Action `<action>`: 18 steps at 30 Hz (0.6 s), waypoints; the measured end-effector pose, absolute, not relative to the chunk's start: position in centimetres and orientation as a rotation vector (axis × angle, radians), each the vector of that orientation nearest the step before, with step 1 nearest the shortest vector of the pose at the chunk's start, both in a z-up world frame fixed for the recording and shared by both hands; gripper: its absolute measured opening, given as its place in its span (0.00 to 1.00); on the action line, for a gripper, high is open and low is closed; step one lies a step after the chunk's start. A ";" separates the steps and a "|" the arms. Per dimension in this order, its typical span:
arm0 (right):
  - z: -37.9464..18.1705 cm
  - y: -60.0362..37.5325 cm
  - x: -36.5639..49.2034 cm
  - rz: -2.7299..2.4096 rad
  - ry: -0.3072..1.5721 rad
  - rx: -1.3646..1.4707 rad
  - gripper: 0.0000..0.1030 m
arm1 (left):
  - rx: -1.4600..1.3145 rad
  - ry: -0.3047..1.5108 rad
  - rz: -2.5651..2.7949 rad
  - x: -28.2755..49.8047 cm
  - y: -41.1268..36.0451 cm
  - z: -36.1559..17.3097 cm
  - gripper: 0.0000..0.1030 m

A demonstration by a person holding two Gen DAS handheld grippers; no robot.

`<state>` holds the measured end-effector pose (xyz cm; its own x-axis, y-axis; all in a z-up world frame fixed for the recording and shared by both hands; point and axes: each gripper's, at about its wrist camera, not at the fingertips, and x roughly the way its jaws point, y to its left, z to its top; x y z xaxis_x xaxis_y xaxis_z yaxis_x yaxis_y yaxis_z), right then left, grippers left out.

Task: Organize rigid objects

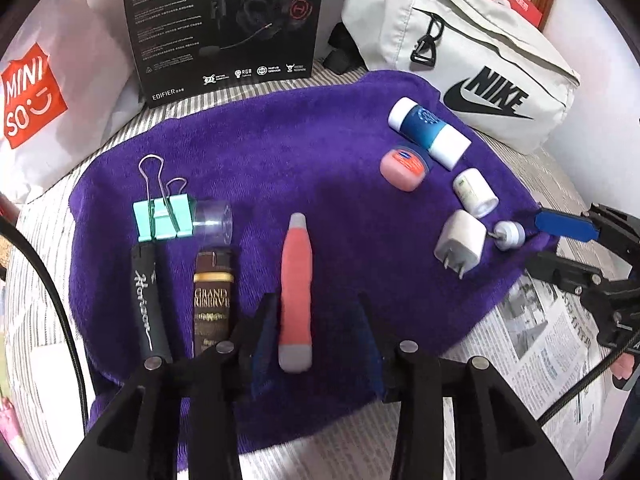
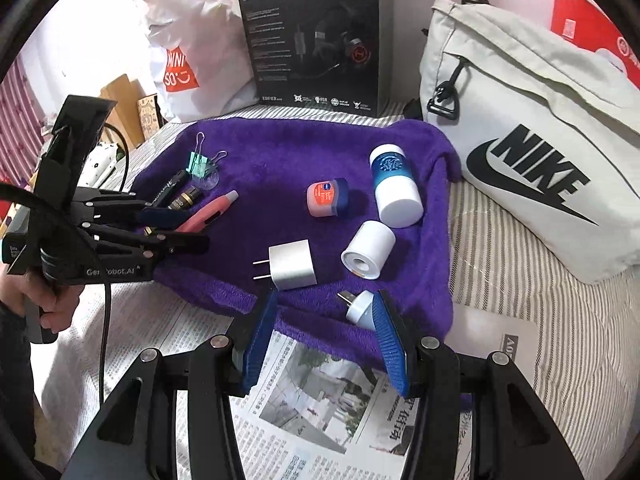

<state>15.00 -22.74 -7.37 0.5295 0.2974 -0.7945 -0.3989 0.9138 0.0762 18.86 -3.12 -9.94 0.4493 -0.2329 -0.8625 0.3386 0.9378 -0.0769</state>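
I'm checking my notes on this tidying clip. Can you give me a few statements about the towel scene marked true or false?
1. The pink pen lies on the purple towel between the left gripper fingers, which do not press it. True.
2. The right gripper is clamped on the white charger. False: the charger lies free on the towel; a small round plug sits by one finger.
3. The binder clip is green. True.
4. The blue-and-white bottle stands upright. False: it lies on its side.

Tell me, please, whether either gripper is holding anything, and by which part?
Nothing is held. The left gripper stands open astride the pink pen; the right gripper is open, the small round plug beside one finger.
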 end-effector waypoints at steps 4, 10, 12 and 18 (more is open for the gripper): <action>-7.1 -23.0 14.2 0.389 0.919 -0.101 0.50 | 0.110 1.026 -0.328 17.8 -2.8 -9.1 0.48; -6.4 -23.0 12.8 0.333 0.913 -0.094 0.69 | 0.106 0.984 -0.284 15.1 -1.9 -7.2 0.76; -5.9 -22.7 12.0 0.313 0.889 -0.100 0.80 | 0.108 0.972 -0.260 13.9 -1.6 -6.5 0.80; -4.5 -22.4 9.9 0.285 0.875 -0.057 0.91 | 0.133 0.935 -0.195 10.1 -1.3 -4.7 0.95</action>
